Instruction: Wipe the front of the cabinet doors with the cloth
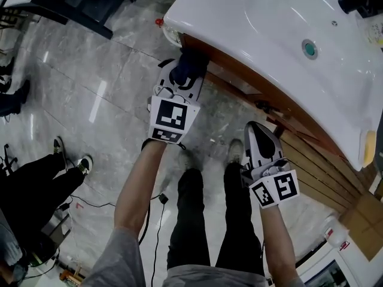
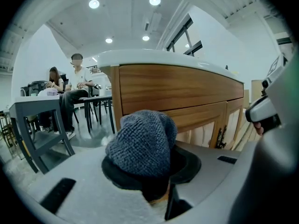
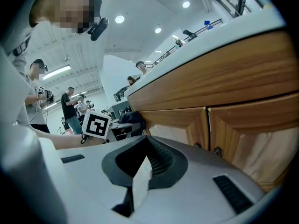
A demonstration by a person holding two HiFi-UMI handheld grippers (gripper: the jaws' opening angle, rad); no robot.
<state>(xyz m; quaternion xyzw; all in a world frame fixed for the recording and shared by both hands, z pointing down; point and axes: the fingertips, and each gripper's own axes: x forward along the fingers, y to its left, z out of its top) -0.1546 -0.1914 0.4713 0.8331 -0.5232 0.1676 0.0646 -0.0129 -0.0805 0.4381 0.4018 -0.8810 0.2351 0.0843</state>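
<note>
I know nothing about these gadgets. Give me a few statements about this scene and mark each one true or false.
1. The left tongs grip a grey knitted cloth. True.
2. The right tongs hold a sponge. False: nothing sits between them.
3. The cabinet doors are wooden. True.
4. The washbasin above the cabinet is black. False: it is white.
</note>
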